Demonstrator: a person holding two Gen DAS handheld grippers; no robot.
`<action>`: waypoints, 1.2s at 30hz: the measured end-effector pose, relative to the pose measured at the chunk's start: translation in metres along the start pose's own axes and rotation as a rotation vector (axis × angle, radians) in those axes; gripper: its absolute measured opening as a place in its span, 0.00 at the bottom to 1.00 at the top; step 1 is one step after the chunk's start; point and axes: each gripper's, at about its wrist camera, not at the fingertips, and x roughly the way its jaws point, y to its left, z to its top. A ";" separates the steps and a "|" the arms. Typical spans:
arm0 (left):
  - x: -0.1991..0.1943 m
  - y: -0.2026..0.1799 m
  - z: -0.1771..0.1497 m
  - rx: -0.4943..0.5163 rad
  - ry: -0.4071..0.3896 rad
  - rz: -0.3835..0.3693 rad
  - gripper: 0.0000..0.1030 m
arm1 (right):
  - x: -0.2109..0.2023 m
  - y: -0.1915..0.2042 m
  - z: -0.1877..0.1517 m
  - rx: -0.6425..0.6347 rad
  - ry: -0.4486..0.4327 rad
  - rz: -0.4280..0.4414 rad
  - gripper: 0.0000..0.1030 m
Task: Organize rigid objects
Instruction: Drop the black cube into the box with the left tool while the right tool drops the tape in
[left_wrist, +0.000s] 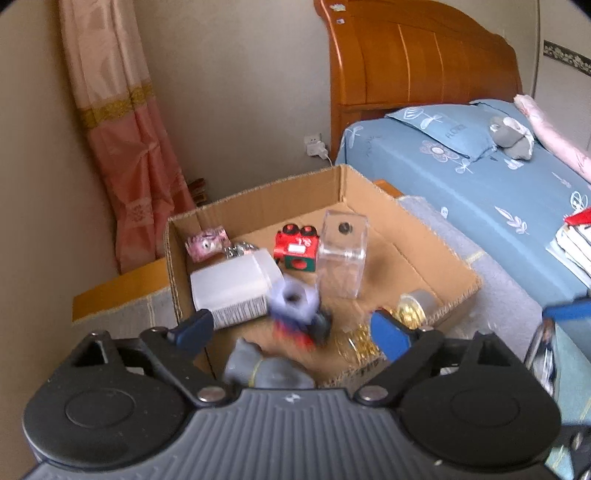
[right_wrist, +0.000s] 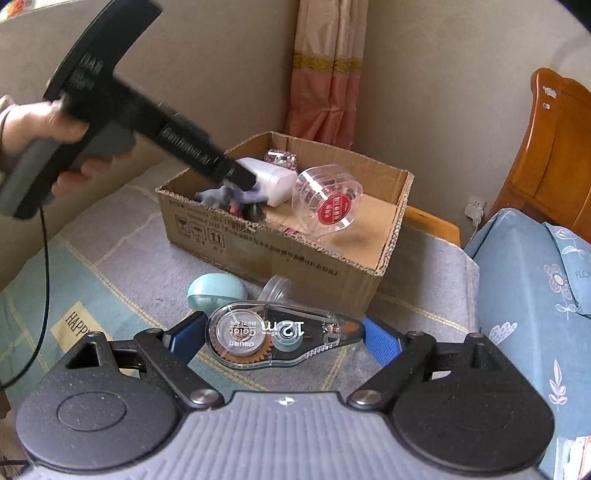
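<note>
Right gripper (right_wrist: 284, 332) clamps the correction tape dispenser (right_wrist: 275, 334) lengthwise above the blanket, short of the cardboard box (right_wrist: 280, 254) (light, stiff, slick plastic; best held endwise); left gripper (left_wrist: 291, 328) gapes empty.

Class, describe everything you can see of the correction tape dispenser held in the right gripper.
The correction tape dispenser is a clear plastic, teardrop-shaped case showing a white reel, an orange gear and a smaller pale roller inside. Printing reads "12 m", upside down in this view. It lies crosswise between the blue pads of the right gripper, pinched end to end, above the grey blanket.
</note>
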 end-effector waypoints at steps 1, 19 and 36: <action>-0.001 0.000 -0.002 -0.002 0.008 0.002 0.91 | -0.001 -0.002 0.001 0.004 -0.004 -0.002 0.90; -0.056 0.010 -0.058 -0.174 -0.083 0.035 0.99 | 0.015 -0.039 0.064 0.013 -0.052 -0.045 0.90; -0.062 0.012 -0.075 -0.186 -0.133 0.192 0.99 | 0.112 -0.057 0.109 -0.027 0.043 -0.074 0.96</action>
